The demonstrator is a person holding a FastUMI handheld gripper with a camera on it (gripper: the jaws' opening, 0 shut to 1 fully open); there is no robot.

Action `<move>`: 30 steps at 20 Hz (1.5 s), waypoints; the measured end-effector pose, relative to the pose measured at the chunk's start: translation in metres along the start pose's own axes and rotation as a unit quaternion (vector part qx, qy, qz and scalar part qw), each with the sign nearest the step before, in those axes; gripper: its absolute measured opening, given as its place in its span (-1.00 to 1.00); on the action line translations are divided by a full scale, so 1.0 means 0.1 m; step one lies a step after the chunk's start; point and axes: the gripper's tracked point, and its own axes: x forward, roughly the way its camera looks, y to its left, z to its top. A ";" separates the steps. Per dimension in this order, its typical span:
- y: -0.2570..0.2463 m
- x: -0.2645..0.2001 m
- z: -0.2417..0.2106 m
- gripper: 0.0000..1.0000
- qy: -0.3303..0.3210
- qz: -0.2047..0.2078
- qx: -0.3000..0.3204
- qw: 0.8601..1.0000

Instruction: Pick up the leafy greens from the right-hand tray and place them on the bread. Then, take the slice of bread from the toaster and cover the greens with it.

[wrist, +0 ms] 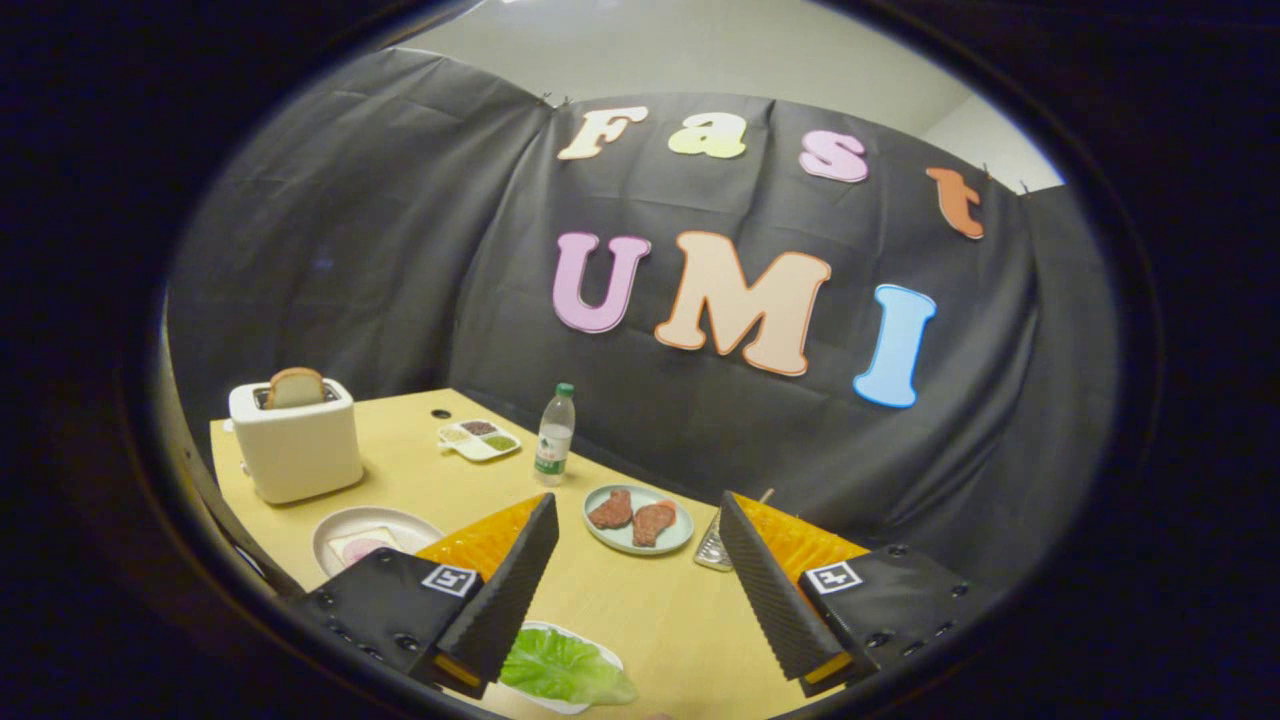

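tool (637,580) hung wide open, empty, above table (640,610); leafy greens (563,668) lay near, beside left finger. best approach: descend, straddle leaf, pinch gently.

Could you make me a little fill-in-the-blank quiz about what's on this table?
1. A slice of bread sticks out of the white ____.
2. The gripper has its fingers ____, with nothing held between them.
3. The leafy greens lie on a white tray near the gripper's ____ finger.
4. The blue plate holds two pieces of ____.

Missing words: toaster; open; left; meat
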 end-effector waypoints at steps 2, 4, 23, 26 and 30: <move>0.02 0.03 -0.12 1.00 0.013 0.021 -0.007 1.000; 0.08 0.06 -0.26 1.00 0.028 0.048 -0.015 0.998; 0.55 0.17 -1.72 0.98 0.181 0.208 -0.103 0.956; 0.64 0.13 -1.93 0.98 0.203 0.226 -0.111 0.946; 0.68 0.12 -2.14 0.98 0.227 0.239 -0.113 0.937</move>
